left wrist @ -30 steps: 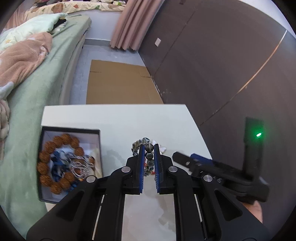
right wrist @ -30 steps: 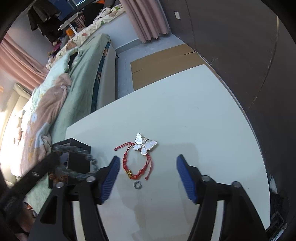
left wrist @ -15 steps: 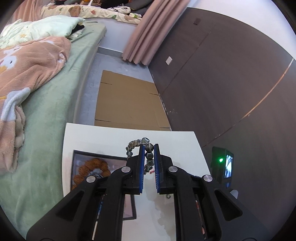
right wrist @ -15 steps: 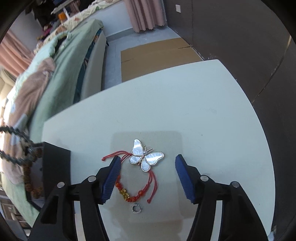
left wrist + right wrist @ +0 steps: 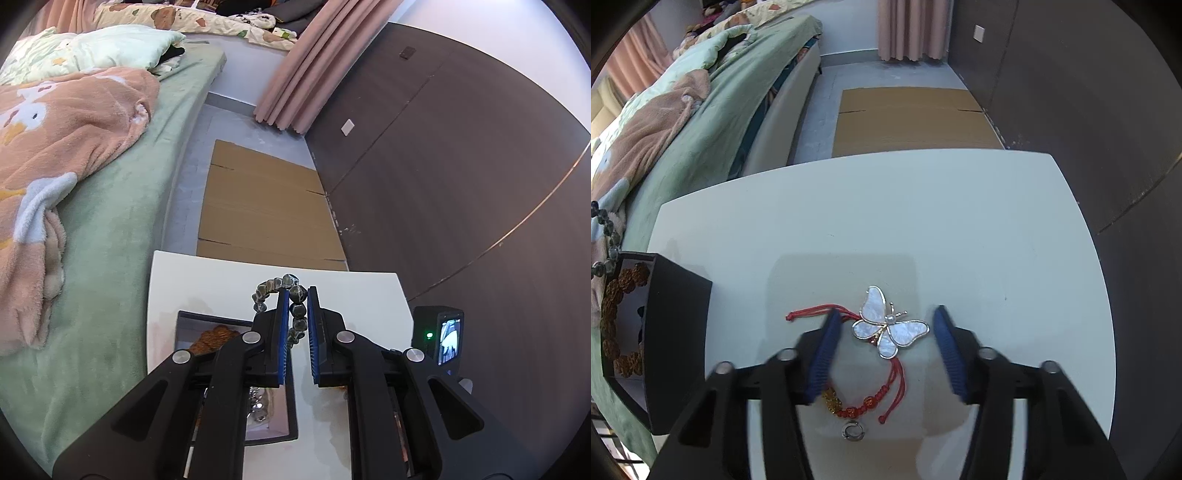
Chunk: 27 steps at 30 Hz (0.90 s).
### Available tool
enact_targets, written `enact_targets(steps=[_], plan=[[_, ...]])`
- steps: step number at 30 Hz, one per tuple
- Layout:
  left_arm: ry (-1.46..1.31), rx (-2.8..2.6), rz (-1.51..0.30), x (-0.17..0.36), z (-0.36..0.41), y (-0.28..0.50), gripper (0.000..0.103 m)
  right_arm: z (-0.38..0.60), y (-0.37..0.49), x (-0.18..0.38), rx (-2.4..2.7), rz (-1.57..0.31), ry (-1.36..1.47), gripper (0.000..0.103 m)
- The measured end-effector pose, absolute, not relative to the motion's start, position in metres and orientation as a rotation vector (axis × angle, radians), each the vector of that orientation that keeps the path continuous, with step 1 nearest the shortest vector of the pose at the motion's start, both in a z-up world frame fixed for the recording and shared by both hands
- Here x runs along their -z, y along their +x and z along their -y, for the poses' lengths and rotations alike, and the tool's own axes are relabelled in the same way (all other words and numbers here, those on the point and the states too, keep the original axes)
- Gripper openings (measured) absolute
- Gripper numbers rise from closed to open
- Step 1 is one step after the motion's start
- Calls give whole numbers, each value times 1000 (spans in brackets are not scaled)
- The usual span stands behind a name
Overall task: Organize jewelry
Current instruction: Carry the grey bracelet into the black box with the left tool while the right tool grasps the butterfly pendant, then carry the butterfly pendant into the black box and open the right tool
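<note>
My left gripper [image 5: 295, 295] is shut on a dark grey bead bracelet [image 5: 297, 314] and holds it in the air above the black jewelry box [image 5: 236, 321]. The bracelet also hangs at the left edge of the right wrist view [image 5: 607, 240]. The box [image 5: 676, 347] holds a brown bead bracelet [image 5: 613, 302] and silver pieces. My right gripper [image 5: 884, 332] is open, its fingers on either side of a white butterfly brooch [image 5: 890, 326]. The brooch lies on a red cord bracelet [image 5: 857, 402]. A small silver ring [image 5: 854, 431] lies just below.
The white table [image 5: 886, 221] stands beside a green bed [image 5: 110, 206] with blankets. Flat cardboard [image 5: 912, 118] lies on the floor beyond the table. A dark wall [image 5: 461, 184] runs along the right. The right gripper's body with a lit screen shows in the left wrist view [image 5: 443, 336].
My left gripper has lifted the bead bracelet off the table and carried it left over the box. My right gripper has moved down and forward around the butterfly brooch.
</note>
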<state>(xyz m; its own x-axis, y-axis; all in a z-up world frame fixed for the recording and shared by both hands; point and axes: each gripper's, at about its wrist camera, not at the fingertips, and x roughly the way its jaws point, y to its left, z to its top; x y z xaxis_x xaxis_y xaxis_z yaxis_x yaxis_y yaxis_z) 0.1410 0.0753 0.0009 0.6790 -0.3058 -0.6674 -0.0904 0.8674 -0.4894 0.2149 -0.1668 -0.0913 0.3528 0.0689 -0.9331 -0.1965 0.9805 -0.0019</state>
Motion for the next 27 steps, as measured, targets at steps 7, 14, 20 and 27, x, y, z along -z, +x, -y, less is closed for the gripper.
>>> enact_targets(steps=[7,14,20,27], plan=[[-512,110,-838,0,-78,132,10,179,208,84,-188,-1199,-71,41],[-492,86,-871,4,-80,122,11,185,187,54,-237,-1120,16,41],[-456,15,-872,4,-84,111,64,179,168,28,-324,-1035,98,41],[-480,-25,-872,5,-100,98,75,156,145,5,-442,-970,174,41]])
